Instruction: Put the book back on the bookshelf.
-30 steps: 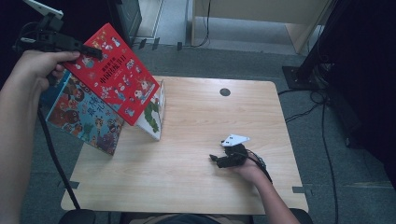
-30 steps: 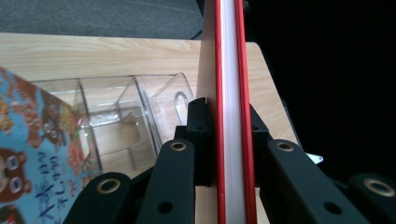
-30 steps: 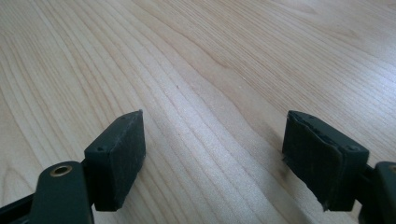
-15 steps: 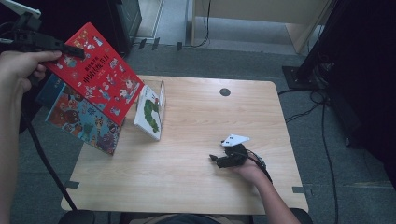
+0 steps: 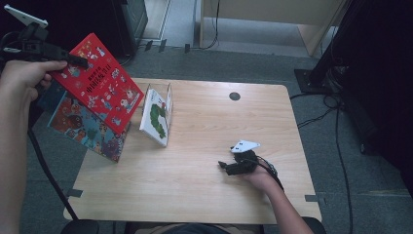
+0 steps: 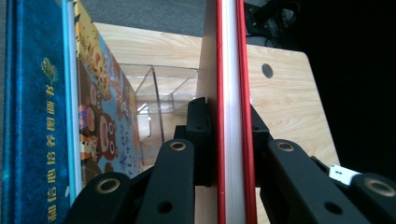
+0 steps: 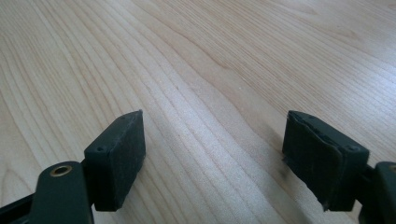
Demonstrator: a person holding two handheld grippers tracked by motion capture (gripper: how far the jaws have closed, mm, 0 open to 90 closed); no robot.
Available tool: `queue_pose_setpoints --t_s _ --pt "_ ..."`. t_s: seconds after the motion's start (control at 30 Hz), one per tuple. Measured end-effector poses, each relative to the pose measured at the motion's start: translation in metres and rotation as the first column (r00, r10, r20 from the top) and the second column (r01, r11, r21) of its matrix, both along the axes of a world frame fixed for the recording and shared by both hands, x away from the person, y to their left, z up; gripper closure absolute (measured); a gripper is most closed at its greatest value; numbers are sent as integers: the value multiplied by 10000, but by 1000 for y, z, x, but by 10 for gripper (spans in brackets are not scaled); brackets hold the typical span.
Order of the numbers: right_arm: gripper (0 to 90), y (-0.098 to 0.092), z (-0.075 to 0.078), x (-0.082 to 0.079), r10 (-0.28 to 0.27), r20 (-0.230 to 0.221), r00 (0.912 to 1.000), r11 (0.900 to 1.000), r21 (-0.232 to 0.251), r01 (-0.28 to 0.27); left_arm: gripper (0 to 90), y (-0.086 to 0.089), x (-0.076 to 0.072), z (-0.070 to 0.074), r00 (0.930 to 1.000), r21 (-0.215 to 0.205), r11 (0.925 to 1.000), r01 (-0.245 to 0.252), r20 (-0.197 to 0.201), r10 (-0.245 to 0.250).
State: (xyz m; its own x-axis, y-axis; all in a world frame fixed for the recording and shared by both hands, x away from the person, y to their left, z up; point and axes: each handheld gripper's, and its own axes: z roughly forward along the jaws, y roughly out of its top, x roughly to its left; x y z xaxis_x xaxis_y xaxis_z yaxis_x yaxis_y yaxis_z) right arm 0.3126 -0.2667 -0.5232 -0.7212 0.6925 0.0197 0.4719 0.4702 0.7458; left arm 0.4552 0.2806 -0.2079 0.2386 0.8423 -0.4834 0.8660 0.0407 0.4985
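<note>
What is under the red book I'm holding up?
Under the red book sits a colourful picture book, leaning at the table's left edge. Its upper cover is hidden by the red one.

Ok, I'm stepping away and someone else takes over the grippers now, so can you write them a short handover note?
Left gripper: shut on the red book, held tilted above the table's left edge.
Right gripper: open, nothing between its jaws, resting low on the wooden table.
Things: a blue book leans at the left; a white caterpillar book stands in the clear rack.
Done: red book is gripped and lifted.
Left: probably slot the red book into the rack, then likely the blue one.
</note>
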Motion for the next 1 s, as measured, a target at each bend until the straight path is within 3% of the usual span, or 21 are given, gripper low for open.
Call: queue_pose_setpoints --t_s 0.3,1.0 --pt "212 0 0 0 1 1 10000 10000 -2 -1 791 -4 3 -14 9996 183 9996 -237 -155 240" --pt "212 0 0 0 13 1 10000 10000 4 -13 787 -33 14 -52 9981 507 9987 -40 -607 71"
